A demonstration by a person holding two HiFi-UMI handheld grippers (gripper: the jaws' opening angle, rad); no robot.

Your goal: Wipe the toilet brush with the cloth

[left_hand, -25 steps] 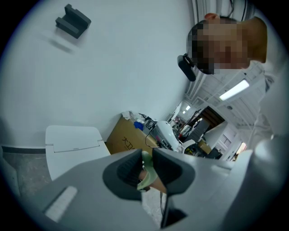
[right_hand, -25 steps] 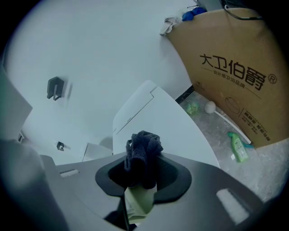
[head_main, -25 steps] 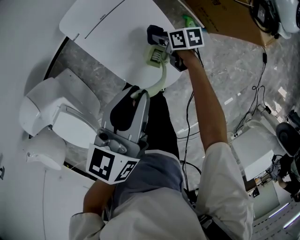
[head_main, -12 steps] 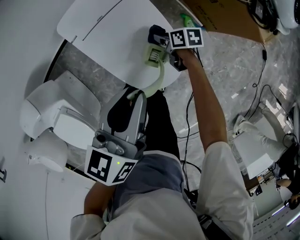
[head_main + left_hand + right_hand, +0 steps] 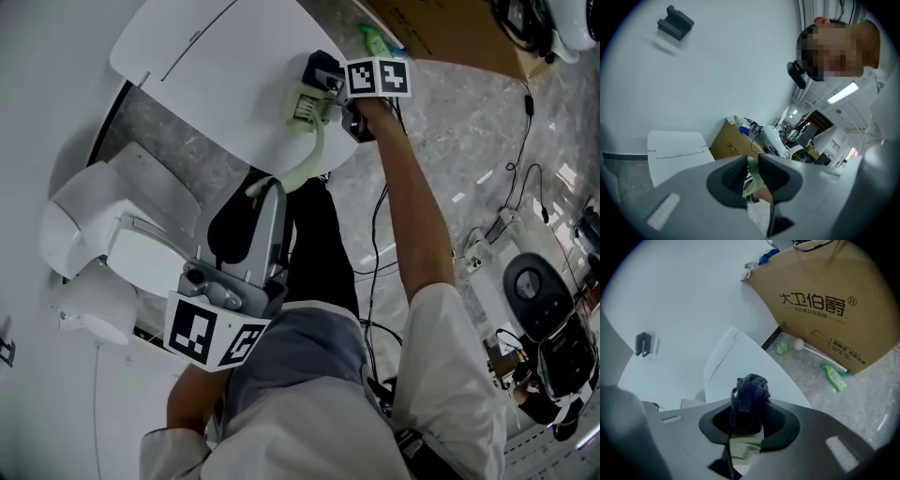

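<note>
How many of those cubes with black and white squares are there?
2. One cube rides on the left gripper, low by the person's body. The other cube rides on the right gripper, up by the toilet brush. I see no more.

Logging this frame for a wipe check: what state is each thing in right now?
left gripper: shut on the toilet brush handle.
right gripper: shut on the cloth.
cloth: bunched, against the brush head.
toilet brush: held up above the toilet lid.
toilet lid: down.
green bottle: lying on its side.
</note>
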